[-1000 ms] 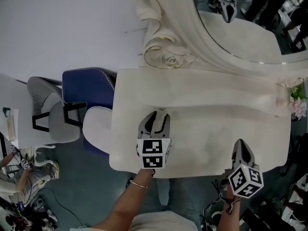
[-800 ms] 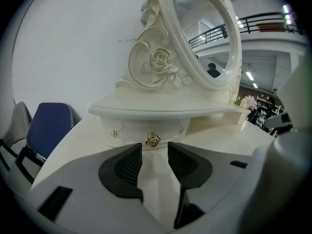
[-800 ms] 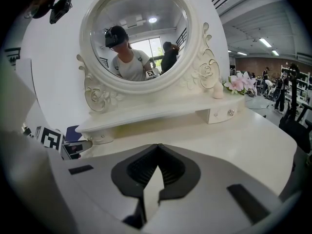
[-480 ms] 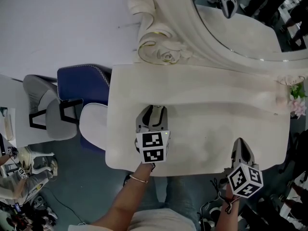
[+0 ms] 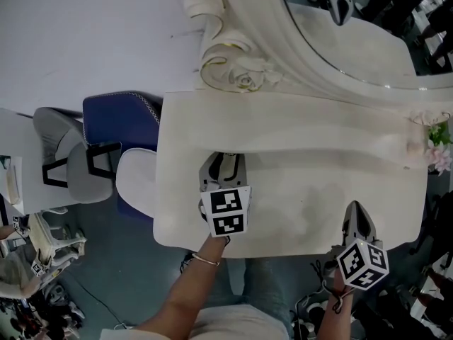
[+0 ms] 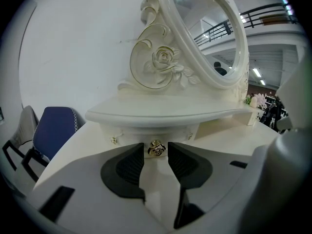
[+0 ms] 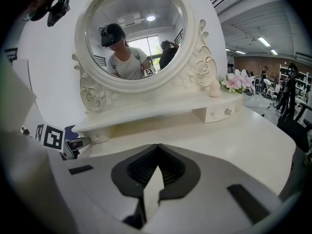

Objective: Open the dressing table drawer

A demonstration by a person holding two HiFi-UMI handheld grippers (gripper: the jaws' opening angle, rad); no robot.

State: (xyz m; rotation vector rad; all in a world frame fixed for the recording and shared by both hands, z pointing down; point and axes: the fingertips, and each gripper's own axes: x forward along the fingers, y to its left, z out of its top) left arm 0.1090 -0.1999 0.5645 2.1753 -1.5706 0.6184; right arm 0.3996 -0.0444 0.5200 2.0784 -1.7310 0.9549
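Drawer (image 6: 134, 136) beneath the mirror shelf (image 6: 161, 115), centre frame, its small gold knob (image 6: 156, 149) framed by the parted jaws of my left gripper (image 6: 156, 155). It looks hard, slick and light-pulling, so I'd pinch squarely. My right gripper (image 7: 157, 150) is closed, empty.

blue chair (image 5: 117, 122) beside white wall (image 5: 85, 34), grey floor (image 5: 120, 275).
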